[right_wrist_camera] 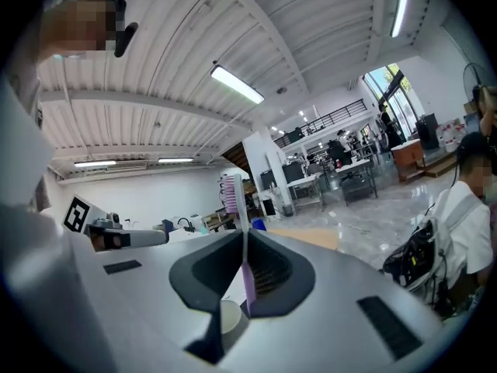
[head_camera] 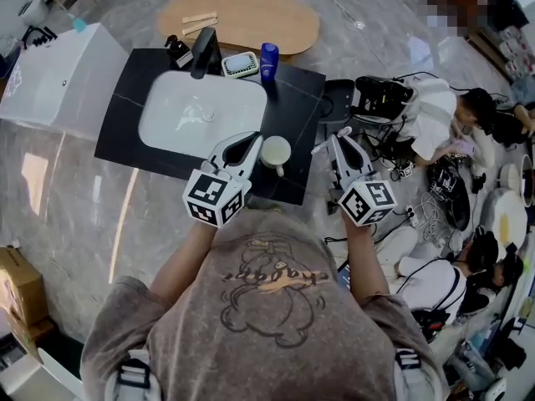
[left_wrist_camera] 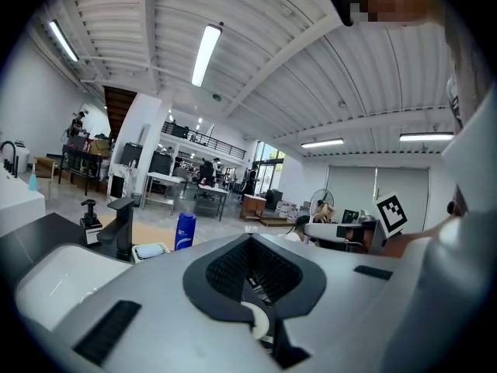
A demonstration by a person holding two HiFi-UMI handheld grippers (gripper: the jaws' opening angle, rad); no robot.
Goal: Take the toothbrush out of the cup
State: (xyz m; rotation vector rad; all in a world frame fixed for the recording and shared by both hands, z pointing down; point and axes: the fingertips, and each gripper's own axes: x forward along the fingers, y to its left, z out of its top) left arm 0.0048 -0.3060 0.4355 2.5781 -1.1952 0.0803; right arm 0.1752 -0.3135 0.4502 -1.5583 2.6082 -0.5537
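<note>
Jaws of the right gripper (right_wrist_camera: 245, 235) are pinched tight on the toothbrush (right_wrist_camera: 248, 282), gripped by its lilac handle with the head sticking out past them, clear of the cup (head_camera: 288, 151) and off to its right; removal reads as done, with at most a set-down left. Jaws of the left gripper (left_wrist_camera: 250, 238) are together on nothing, just beside the cup, which stands empty on the tabletop (head_camera: 292, 98). Toothbrush: slim smooth plastic, lilac handle, white neck, pink bristle block; cup: round, cream, glossy, ceramic-looking, small side handle; tabletop: flat dark slab, stone-like.
</note>
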